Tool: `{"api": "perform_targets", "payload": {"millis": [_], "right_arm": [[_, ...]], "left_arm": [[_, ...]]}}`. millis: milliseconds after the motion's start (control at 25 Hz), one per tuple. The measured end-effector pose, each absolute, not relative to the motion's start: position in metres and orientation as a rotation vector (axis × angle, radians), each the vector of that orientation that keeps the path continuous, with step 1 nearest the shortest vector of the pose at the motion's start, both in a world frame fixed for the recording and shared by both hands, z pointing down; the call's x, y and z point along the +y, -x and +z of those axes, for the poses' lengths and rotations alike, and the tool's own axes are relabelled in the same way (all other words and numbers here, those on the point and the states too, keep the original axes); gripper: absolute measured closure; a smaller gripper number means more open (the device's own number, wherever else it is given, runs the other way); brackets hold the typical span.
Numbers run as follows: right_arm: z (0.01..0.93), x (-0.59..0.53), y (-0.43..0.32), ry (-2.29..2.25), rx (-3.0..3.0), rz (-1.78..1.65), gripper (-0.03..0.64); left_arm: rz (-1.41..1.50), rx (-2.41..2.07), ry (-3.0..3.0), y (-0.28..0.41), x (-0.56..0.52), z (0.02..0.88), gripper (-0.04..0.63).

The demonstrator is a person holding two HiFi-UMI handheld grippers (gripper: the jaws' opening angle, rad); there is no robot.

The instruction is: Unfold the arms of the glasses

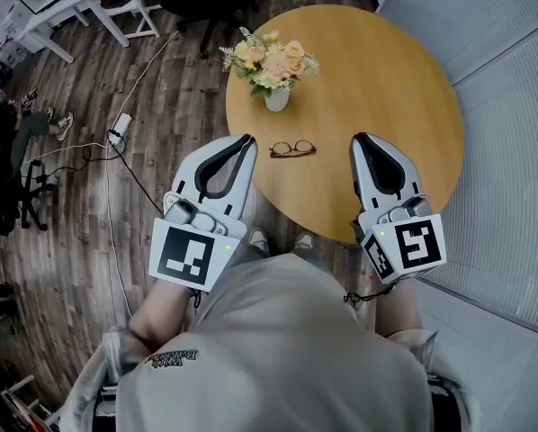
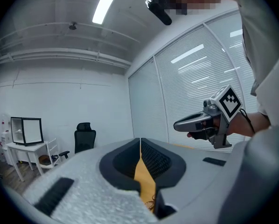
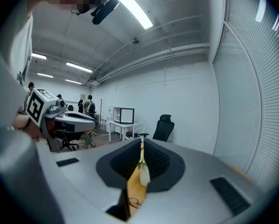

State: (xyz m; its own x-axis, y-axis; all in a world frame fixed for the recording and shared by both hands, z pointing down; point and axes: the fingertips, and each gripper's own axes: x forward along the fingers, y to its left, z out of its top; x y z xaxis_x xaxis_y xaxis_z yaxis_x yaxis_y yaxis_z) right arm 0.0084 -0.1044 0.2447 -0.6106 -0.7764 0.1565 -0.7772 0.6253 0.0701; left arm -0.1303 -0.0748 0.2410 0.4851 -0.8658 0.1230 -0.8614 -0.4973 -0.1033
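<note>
Holding a gripper in each hand, a person stands at the near rim of a round wooden bench (image 1: 390, 79), forearms stretched forward and side by side, both tools pointing away from the body and dipping only slightly toward the wood. A white vase (image 1: 276, 99) of pale flowers (image 1: 269, 59) stands on the bench and serves as the marker for everything else. The left gripper (image 1: 245, 140) sits to the left of the vase and nearer the person, its tip at the bench's edge and its body out over the plank floor (image 1: 89, 241). The right gripper (image 1: 360, 139) sits to the right of the vase, also nearer the person, its front part over the wood. Each carries its marker cube at the rear, close to the wrist. The jaws of both are clenched, the pads meeting at the tips with nothing between them. The glasses (image 1: 292, 148) lie flat on the bench just on the person's side of the vase, between the two tips and apart from both. Their long axis runs side to side, crosswise to the grippers, and the arms look tucked in against the frame, though the pair is small in every view.
</note>
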Motion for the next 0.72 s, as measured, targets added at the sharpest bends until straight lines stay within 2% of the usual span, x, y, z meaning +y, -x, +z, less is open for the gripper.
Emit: {"api": "perform_targets", "payload": {"millis": [720], "right_arm": [[0.279, -0.141, -0.035, -1.318, -2.670, 0.161, 0.578]], "left_arm": [[-0.474, 1.474, 2.602, 0.091, -0.125, 0.271, 0.569]]}}
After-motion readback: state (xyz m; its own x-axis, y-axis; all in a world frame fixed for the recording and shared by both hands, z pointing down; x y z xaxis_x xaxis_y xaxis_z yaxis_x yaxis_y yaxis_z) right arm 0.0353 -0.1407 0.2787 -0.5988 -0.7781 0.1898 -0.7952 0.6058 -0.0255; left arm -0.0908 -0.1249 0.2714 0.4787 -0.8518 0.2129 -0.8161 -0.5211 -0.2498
